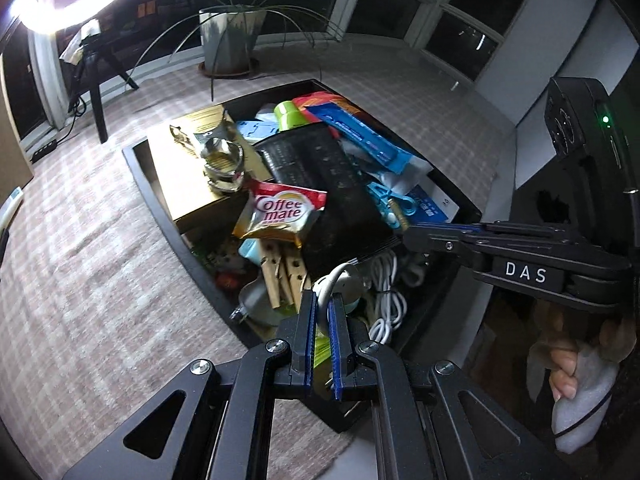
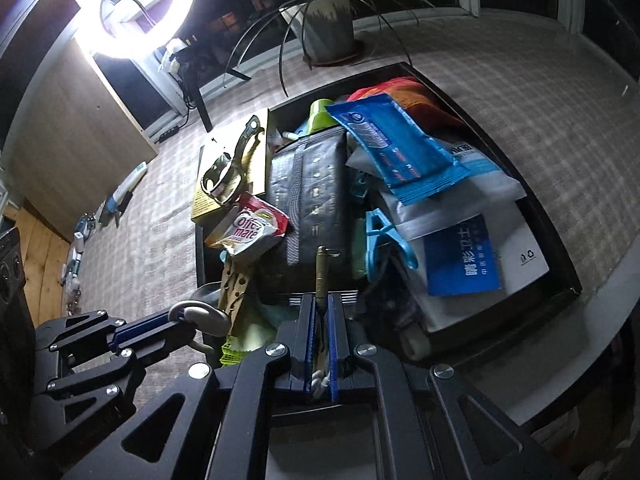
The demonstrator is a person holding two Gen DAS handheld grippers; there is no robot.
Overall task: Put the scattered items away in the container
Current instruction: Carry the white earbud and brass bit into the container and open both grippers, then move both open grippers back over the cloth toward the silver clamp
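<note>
We look down both hand-held tools at a black tray point(image 1: 144, 176) crammed with household odds and ends on a checked cloth point(image 1: 80, 240). Our left gripper point(image 1: 323, 300) is clenched on a pale grey curved piece point(image 1: 340, 276), poised over the tray's near edge at six o'clock in the left wrist view. Our right gripper point(image 2: 320, 304) is clamped on a slim olive-brass tool point(image 2: 321, 276), which points toward twelve o'clock over a black embossed pouch point(image 2: 312, 192) in the middle of the pile. A Coffee mate sachet point(image 1: 280, 212) lies at the pouch's nine o'clock, just below a gold box point(image 1: 188, 184) bearing a shiny metal clip point(image 1: 220, 160). A blue wipes packet point(image 2: 392, 144) sits toward one o'clock, a blue clothes peg point(image 2: 384, 236) at three o'clock of the pouch. Wooden pegs point(image 1: 280, 276) and a white cable point(image 1: 384, 292) fill the tray's near end. A potted plant point(image 1: 230, 36) stands beyond at twelve o'clock, a ring light point(image 2: 140, 4) at eleven.
</note>
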